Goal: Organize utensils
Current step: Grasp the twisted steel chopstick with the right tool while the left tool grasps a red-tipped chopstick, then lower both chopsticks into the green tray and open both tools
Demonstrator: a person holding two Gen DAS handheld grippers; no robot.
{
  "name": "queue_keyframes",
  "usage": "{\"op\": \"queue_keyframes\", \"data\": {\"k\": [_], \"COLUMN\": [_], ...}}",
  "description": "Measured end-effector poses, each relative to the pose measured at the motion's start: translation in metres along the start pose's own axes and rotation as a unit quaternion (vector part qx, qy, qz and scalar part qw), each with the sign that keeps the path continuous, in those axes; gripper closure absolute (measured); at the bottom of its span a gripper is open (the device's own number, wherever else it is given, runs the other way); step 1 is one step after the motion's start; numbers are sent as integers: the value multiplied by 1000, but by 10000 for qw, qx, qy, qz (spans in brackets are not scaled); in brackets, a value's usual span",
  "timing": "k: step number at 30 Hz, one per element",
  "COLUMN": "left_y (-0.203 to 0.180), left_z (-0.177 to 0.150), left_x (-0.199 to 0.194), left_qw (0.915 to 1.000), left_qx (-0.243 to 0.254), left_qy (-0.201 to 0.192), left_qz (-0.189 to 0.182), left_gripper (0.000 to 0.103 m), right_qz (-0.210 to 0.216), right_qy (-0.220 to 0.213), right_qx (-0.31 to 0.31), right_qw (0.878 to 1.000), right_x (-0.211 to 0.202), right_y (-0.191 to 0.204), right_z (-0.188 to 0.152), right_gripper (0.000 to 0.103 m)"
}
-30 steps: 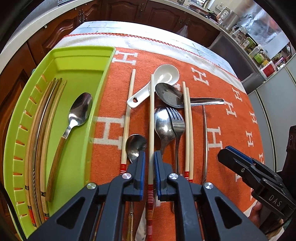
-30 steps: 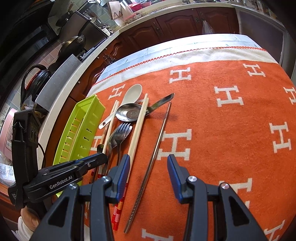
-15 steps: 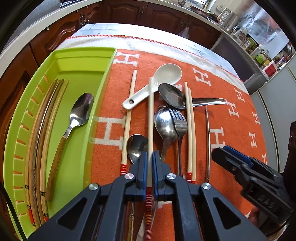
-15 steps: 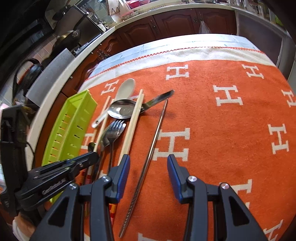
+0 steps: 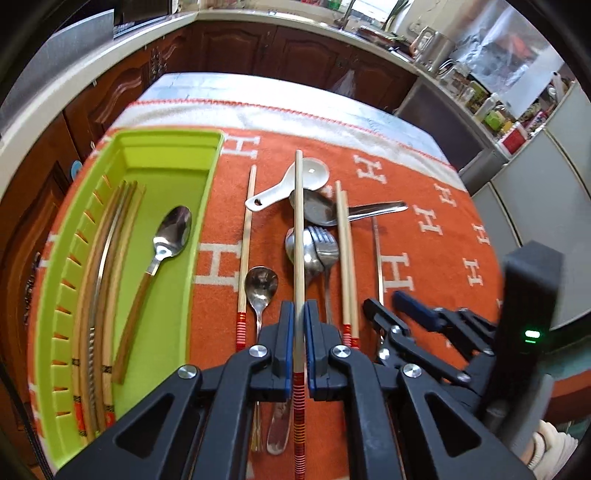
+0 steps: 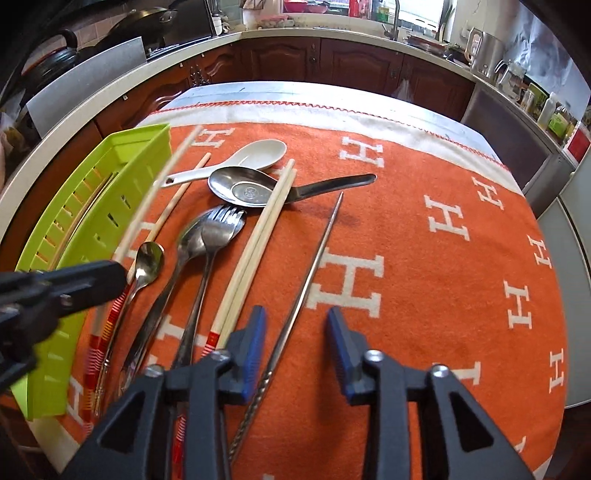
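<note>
Dark wooden kitchen cabinets (image 6: 280, 61), pale countertop (image 6: 332, 35)

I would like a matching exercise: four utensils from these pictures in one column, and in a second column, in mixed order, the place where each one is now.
Things:
1. spoon with wooden handle
2. metal chopstick
3. white ceramic spoon
4. chopstick with red bands

Places:
A. clamped in the left gripper
B. inside the green tray
C. between the closing, not yet touching jaws of the right gripper
D. on the orange cloth, at the far end of the pile

Pairs: 1-B, 2-C, 3-D, 4-A
</note>
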State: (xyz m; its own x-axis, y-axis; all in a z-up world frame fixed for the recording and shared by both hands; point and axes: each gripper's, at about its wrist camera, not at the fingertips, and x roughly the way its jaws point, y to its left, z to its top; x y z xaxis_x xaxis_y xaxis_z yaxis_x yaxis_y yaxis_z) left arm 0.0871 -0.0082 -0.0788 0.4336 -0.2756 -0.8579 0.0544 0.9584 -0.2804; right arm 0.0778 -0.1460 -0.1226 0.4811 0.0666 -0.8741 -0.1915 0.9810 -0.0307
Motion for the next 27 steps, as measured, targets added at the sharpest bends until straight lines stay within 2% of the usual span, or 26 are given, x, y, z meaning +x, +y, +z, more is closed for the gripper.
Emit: {"op": "queue_keyframes", "data": {"k": [1, 6, 12, 18, 27], "left_y": [-1, 6, 26, 57, 97], "left_z": [0, 4, 11, 11, -1], "left_x": [-6, -54, -101, -93, -52], "left_qw": [10000, 9994, 9954, 9940, 9935], "left_qx": [2, 55, 37, -148, -279], "left_qy": [-20, -354, -852, -730, -204], "left_qz": [-38, -37, 443, 807, 1082], "left_gripper": [100, 100, 100, 100, 100], "right_qz": [-31, 64, 538, 856, 1156], "right_qy": [-8, 21, 156, -64, -436], "right_qx": [-7, 257, 928, 1327, 1590], "right_qw": [10000, 9996, 9941, 9874, 9795], "right_x": [-1, -1, -10, -39, -72], "right_y": [0, -11, -36, -45, -40], "right_z": [-1, -2, -1, 5, 20], "right_gripper": [94, 98, 98, 98, 98]}}
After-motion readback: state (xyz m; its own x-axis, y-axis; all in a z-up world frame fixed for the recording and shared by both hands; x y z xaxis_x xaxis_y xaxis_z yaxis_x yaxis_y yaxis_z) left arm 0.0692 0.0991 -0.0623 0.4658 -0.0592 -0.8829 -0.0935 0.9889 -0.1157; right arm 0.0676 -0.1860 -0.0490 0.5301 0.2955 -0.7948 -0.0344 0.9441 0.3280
